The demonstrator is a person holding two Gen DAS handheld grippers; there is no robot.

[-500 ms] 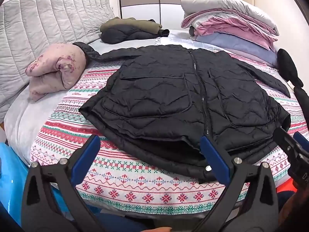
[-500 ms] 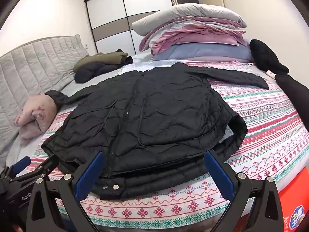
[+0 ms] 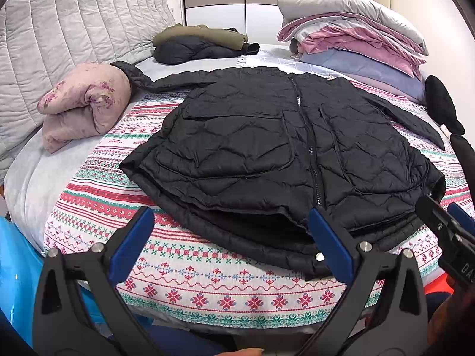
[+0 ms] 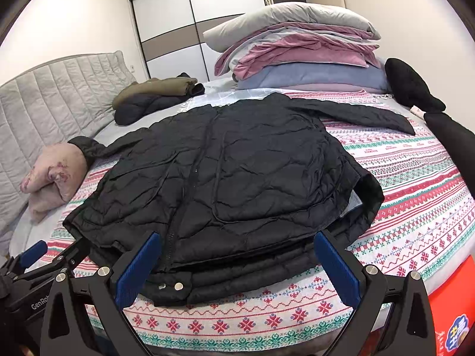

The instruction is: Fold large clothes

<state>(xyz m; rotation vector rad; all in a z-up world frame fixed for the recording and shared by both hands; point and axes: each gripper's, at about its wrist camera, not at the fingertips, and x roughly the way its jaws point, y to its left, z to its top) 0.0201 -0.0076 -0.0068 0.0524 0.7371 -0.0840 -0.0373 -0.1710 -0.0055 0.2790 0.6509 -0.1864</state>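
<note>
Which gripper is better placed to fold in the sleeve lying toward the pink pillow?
Probably left. The left gripper, open, faces that side of the black jacket; the right gripper faces the other half.

Black quilted jacket (image 3: 267, 148), red-green patterned bedspread (image 3: 207, 281)

The left gripper (image 4: 29, 284) bears white letters "GenRo", cut off by a jaw. The right gripper (image 3: 451, 237) shows "DA", cut off at the frame edge.

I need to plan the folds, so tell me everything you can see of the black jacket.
The black quilted jacket lies front up and zipped on the patterned bedspread. It looks like puffy, wrinkled nylon, with large patch pockets and snaps at the hem. Both sleeves are spread; one cuff touches the pink pillow. Neither gripper touches it.
</note>
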